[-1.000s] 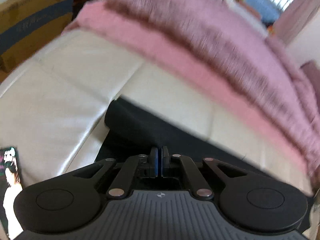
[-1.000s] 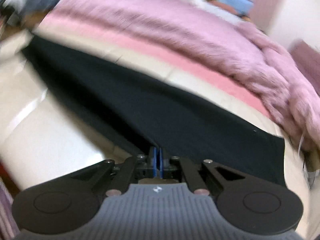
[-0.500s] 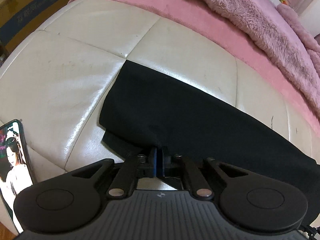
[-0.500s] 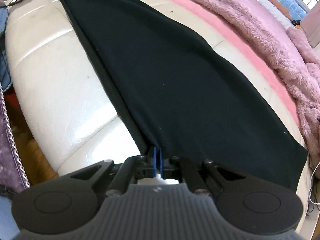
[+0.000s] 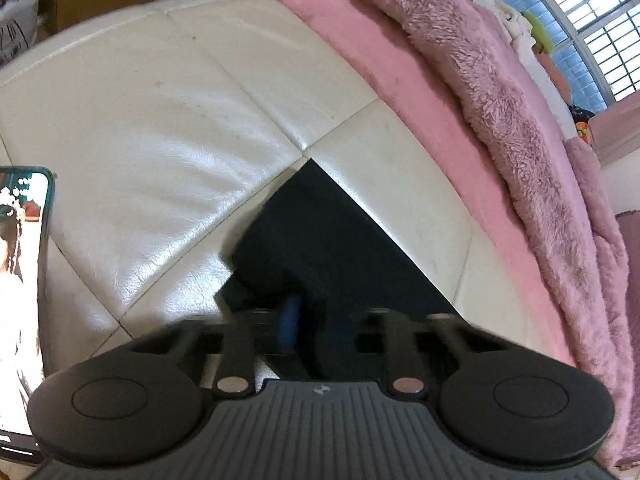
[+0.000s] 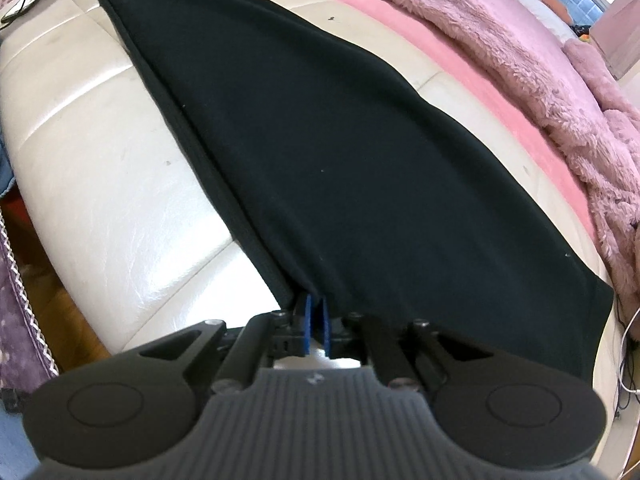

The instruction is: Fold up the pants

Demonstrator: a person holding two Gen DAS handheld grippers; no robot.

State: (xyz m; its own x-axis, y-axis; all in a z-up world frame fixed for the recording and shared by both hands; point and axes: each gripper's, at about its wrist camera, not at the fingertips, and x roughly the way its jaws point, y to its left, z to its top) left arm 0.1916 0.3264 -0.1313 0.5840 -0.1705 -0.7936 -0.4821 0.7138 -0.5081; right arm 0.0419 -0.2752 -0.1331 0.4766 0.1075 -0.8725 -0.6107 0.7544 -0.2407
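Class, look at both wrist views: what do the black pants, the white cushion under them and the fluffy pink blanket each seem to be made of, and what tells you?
Black pants: matte knit or jersey-like cloth, without shine, draping limply. White cushion: leather or imitation, which one unclear; glossy highlights, fine creases, stitched seams. Pink blanket: plush fleece or faux fur, with long fuzzy pile.

Pants [image 6: 360, 152] lie spread on the cushion [image 6: 100, 160] (blanket [image 6: 520, 52] behind, phone [image 5: 20, 280] left)

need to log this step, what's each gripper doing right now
left gripper: closed, holding one end of the black pants
right gripper: closed, holding the other end of the pants
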